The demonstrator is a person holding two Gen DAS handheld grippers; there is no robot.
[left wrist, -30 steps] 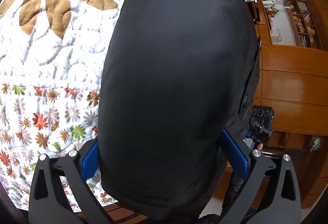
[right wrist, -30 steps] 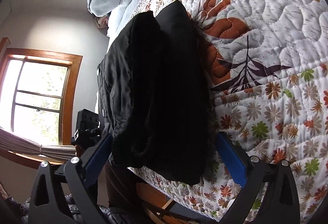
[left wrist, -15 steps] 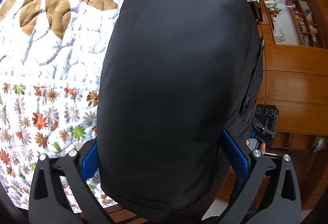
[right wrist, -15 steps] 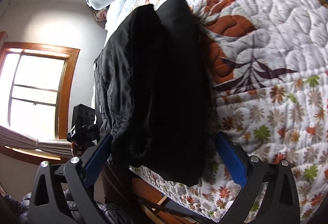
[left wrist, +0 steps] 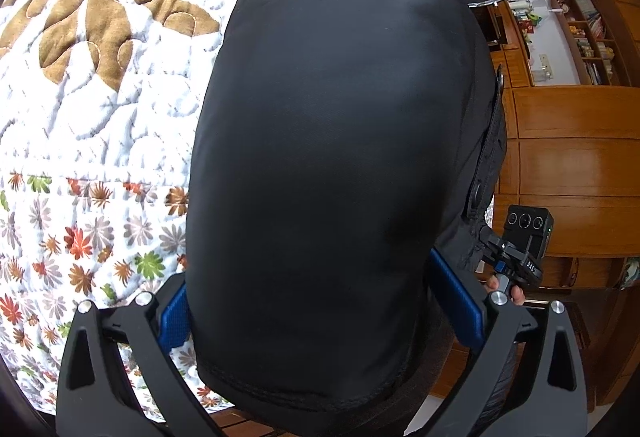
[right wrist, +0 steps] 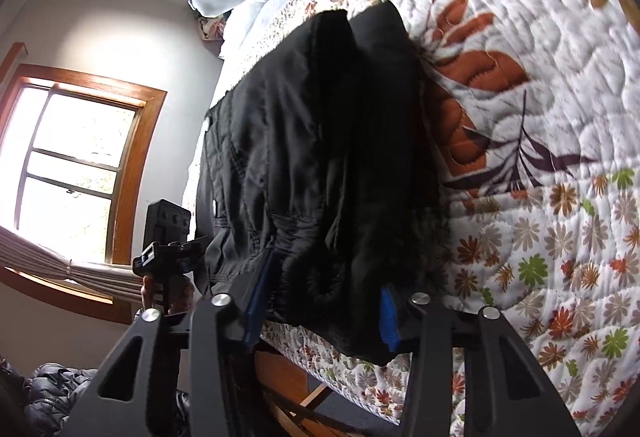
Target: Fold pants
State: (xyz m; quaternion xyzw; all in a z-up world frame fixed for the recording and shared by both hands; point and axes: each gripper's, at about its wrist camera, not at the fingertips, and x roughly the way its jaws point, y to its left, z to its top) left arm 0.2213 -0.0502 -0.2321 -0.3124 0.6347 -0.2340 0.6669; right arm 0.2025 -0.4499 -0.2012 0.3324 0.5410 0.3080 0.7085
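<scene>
Right claw (right wrist: 320, 311) pinches black pants (right wrist: 320, 157) waist edge at btm centre, left claw (left wrist: 320, 313) spread round hem; should clamp before lifting off quilt (right wrist: 540, 97).

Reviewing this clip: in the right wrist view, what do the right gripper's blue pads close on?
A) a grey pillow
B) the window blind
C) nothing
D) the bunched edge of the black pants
D: the right gripper has its blue pads pressed in on the bunched black pants at the edge of the quilt.
</scene>
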